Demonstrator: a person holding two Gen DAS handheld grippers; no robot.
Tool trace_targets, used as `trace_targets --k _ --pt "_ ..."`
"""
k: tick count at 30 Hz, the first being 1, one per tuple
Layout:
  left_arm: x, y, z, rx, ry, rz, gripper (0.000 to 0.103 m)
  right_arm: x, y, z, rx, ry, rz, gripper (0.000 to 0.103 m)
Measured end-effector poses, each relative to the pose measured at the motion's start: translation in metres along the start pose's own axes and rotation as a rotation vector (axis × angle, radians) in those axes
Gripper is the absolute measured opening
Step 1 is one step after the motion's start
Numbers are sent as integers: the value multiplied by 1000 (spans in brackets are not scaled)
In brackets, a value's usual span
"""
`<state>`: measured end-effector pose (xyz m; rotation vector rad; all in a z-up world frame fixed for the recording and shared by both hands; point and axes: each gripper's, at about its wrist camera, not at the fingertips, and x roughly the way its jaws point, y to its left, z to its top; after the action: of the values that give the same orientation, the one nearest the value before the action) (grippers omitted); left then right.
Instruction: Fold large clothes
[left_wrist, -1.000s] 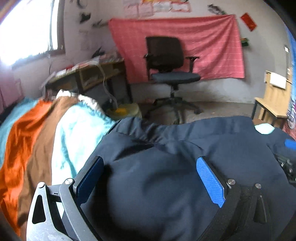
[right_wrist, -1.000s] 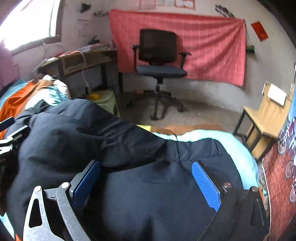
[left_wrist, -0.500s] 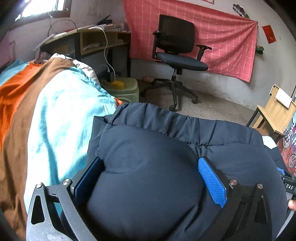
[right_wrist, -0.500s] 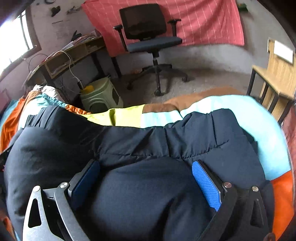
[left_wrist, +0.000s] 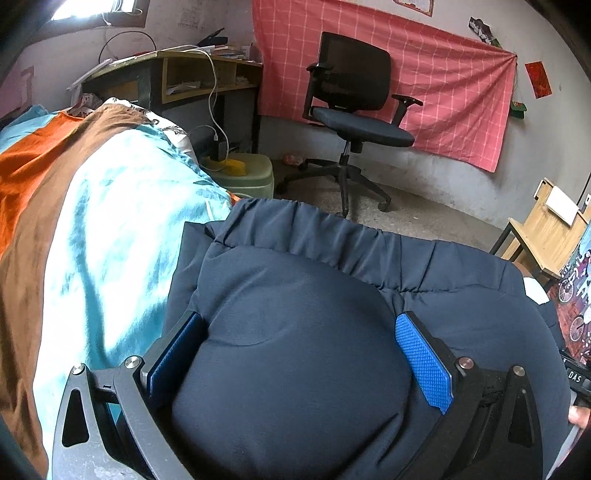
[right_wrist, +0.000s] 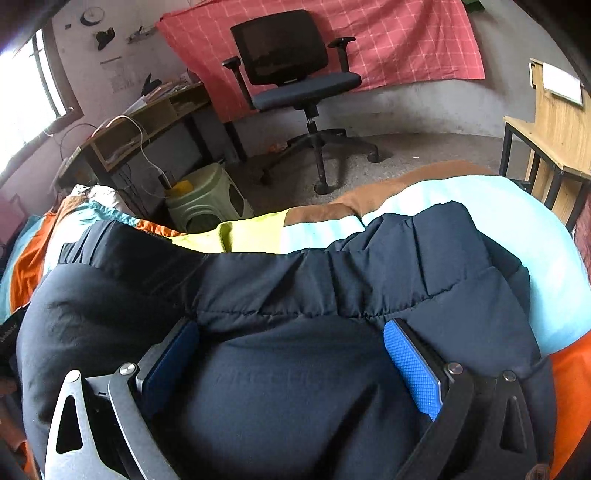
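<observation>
A dark navy padded jacket (left_wrist: 332, 240) lies bunched on the bed, its gathered hem towards the far bed edge. My left gripper (left_wrist: 297, 321) is open, its blue pads (left_wrist: 424, 365) wide apart, and a puffy bulge of the jacket fills the gap between them. In the right wrist view the same jacket (right_wrist: 369, 280) spreads across the bed. My right gripper (right_wrist: 290, 326) is also open, straddling a thick fold of it. Part of the right gripper and a fingertip show at the right edge of the left wrist view.
The bed carries a striped cover (left_wrist: 110, 221) in turquoise, brown and orange, with a yellow patch (right_wrist: 251, 232). Beyond the bed are a black office chair (left_wrist: 354, 110), a cluttered desk (left_wrist: 184, 74), a green plastic stool (right_wrist: 207, 199) and a wooden chair (right_wrist: 554, 122).
Both grippers came down and forward with the jacket, which now lies lower and flatter on the bed. The finger spacing looks the same throughout.
</observation>
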<state>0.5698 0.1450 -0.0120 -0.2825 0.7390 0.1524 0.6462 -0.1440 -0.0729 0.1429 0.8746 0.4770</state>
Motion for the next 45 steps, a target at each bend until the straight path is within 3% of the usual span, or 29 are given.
trace_targets --k 10,16,20,23,29,33,36,39,41,45 --pt "-12 20 -5 -93 -39 -60 102 -9 -3 -7 12 -32 3 101" --pt "-37 59 -14 -242 -46 -64 102 -28 -10 -21 46 -92 10 102" --pt "-52 93 -22 -332 -32 -105 102 -44 -17 -32 73 -120 36 102" --pt "-62 103 -21 -304 -15 -111 102 -59 -17 -40 66 -144 20 102" --pt "-84 114 -20 -202 41 -198 102 -86 -15 -51 -46 -126 -6 103" --pt "-92 114 -23 -114 95 -252 102 -112 -36 -56 -54 -135 -29 103" --pt "-91 109 -29 -51 120 -231 102 -123 -60 -58 -30 -135 -90 103" --pt "-86 108 -33 -63 143 -251 102 -123 -87 -58 21 -109 -151 103" --pt "-80 111 -38 -83 160 -260 102 -118 -105 -61 94 -84 -128 103" --pt "-72 112 -40 -95 206 -274 102 -93 -133 -67 237 30 25 103"
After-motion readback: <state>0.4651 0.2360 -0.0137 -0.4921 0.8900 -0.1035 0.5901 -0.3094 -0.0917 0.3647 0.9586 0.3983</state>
